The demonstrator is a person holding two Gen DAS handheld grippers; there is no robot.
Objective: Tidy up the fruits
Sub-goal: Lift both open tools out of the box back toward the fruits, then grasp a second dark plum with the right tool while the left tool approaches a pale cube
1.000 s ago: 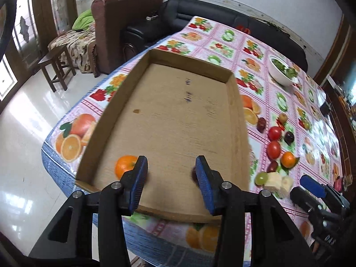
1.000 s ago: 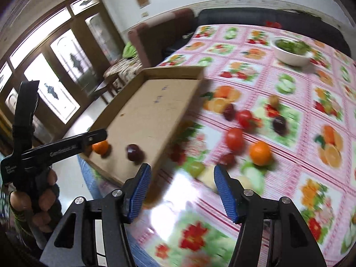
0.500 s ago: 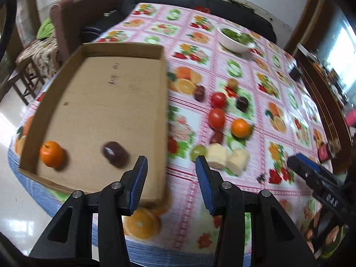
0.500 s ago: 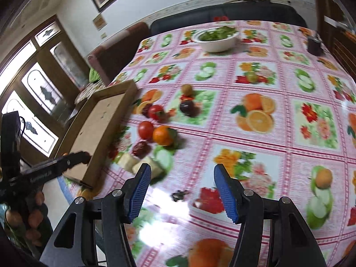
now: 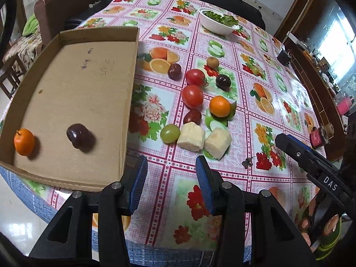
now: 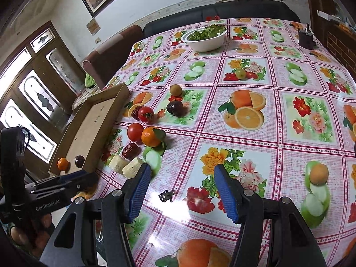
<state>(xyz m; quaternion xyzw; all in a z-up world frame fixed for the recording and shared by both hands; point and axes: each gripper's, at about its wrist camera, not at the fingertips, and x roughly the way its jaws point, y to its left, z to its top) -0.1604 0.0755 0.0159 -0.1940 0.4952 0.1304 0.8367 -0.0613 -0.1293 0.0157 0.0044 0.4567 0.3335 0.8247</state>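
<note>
The left gripper [image 5: 170,179] hangs over the near edge of the table with its blue-padded jaws parted and nothing between them; only patterned cloth shows in the gap. The right gripper [image 6: 182,191] stands a little farther in over the table, its jaws likewise apart and empty, with a small dark metal scrap [image 6: 165,195] lying on the cloth between them.

The table [image 5: 222,44], covered in a pink fruit-print cloth, spreads ahead of both grippers. A shallow cardboard tray [image 5: 73,84] lies ahead and to the left of the left gripper, its near right corner just beside the left finger. A white bowl of greens [image 5: 219,22] stands far ahead, near the table's far end.

Inside the tray, at its near end, a small orange [image 5: 24,142] rests in the left corner and a dark purple fruit [image 5: 76,133] lies to its right, the two apart.

The loose fruits lie ahead of the left gripper, slightly to the right. Nearest are two pale yellow chunks [image 5: 203,139], side by side, with a green grape [image 5: 170,133] touching the left one. Beyond them come a dark red date [image 5: 192,116], an orange [image 5: 219,106], two red tomatoes [image 5: 193,86], a dark round fruit [image 5: 223,81], another date [image 5: 174,71] and a brownish-green fruit [image 5: 213,61].
</note>
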